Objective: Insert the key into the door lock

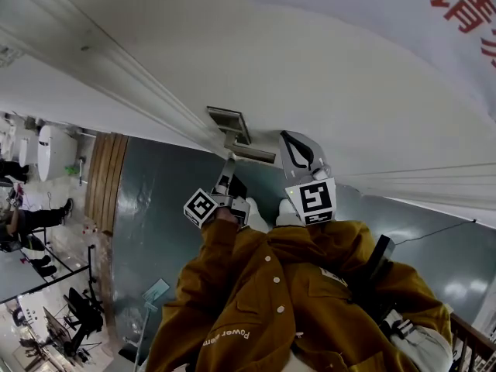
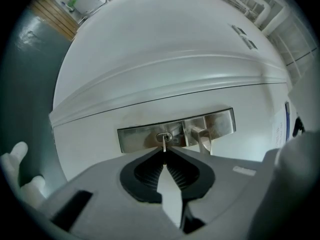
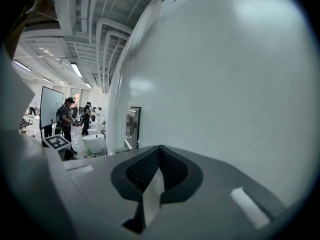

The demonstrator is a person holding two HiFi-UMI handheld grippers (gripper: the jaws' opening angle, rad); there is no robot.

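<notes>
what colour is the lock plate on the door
Silver metal lock plate on a white door, clearest in the left gripper view.

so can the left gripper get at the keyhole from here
Likely yes: the left gripper, shut on the key, faces the keyhole squarely with nothing between; the lever handle sits aside.

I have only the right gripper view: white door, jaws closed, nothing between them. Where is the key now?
Observer: The left gripper has it; its jaws are shut on the key.
Operator: Is the key at the lock?
Observer: Its tip meets the keyhole in the lock plate; how deep, I cannot tell.
Operator: What is beside the keyhole?
Observer: The door handle, just to its right in the left gripper view.
</notes>
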